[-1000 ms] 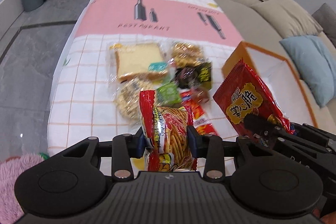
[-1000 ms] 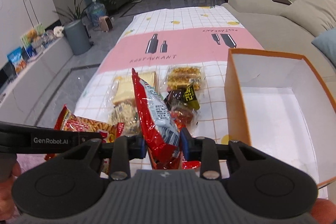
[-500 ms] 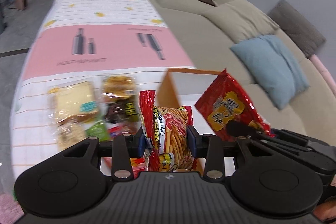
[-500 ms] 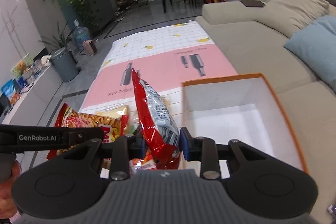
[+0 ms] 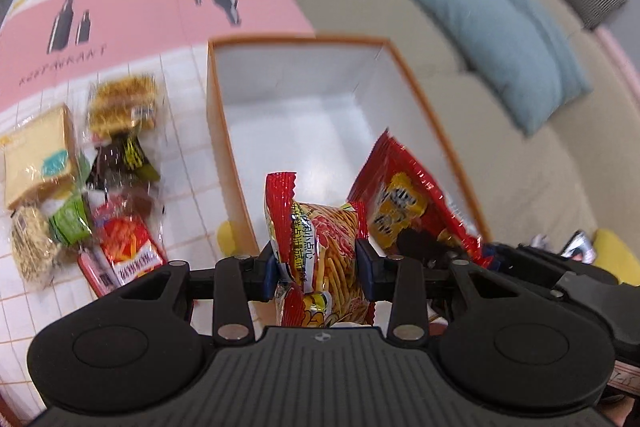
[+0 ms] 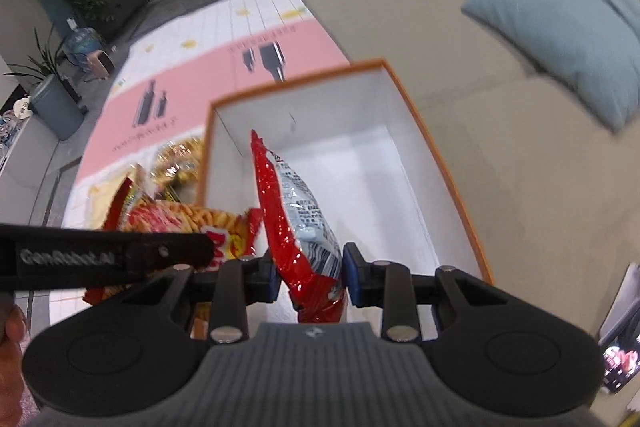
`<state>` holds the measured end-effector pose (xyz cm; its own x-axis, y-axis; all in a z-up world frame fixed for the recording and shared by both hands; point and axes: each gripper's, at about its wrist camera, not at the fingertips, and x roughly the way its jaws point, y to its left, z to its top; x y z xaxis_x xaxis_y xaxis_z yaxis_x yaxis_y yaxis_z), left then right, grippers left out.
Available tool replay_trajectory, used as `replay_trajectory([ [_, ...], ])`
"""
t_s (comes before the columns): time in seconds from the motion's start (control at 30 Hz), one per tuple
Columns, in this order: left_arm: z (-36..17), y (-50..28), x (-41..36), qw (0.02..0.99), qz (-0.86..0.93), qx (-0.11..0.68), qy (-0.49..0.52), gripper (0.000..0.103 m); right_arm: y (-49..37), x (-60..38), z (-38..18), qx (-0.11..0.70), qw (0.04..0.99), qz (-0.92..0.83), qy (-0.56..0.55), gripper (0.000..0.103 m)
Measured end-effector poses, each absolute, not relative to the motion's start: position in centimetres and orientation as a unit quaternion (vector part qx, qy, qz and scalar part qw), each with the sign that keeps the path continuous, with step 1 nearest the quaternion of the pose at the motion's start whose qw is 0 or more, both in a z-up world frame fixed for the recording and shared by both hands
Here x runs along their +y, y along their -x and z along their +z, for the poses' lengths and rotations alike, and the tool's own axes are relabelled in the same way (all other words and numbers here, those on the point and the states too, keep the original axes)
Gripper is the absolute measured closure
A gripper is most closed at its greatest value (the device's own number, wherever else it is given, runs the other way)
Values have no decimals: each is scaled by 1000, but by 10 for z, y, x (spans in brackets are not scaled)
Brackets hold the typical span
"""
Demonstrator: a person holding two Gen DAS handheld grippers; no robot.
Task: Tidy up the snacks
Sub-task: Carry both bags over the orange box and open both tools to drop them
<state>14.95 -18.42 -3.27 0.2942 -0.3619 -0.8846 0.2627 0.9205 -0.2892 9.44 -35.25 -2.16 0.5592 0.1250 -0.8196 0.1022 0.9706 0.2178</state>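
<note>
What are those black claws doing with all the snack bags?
A person is tidying snacks with a claw in each hand. The left claw pinches a red bag of stick snacks, and the right claw pinches another red packet. Both hang above the open orange box, which looks empty inside. More snacks, like the wrapped bread, lie in a heap on the tablecloth beside the box.
</note>
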Motion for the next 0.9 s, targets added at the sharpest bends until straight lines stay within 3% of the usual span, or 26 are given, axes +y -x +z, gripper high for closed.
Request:
replay_trajectory([
  [0.47, -64, -166, -200, 759, -166, 630, -6, 60, -116, -372, -87, 535, 825, 3, -182, 73],
  [0.9, -72, -168, -200, 746, -176, 642, 13, 56, -122, -362, -103, 564, 811, 16, -158, 73],
])
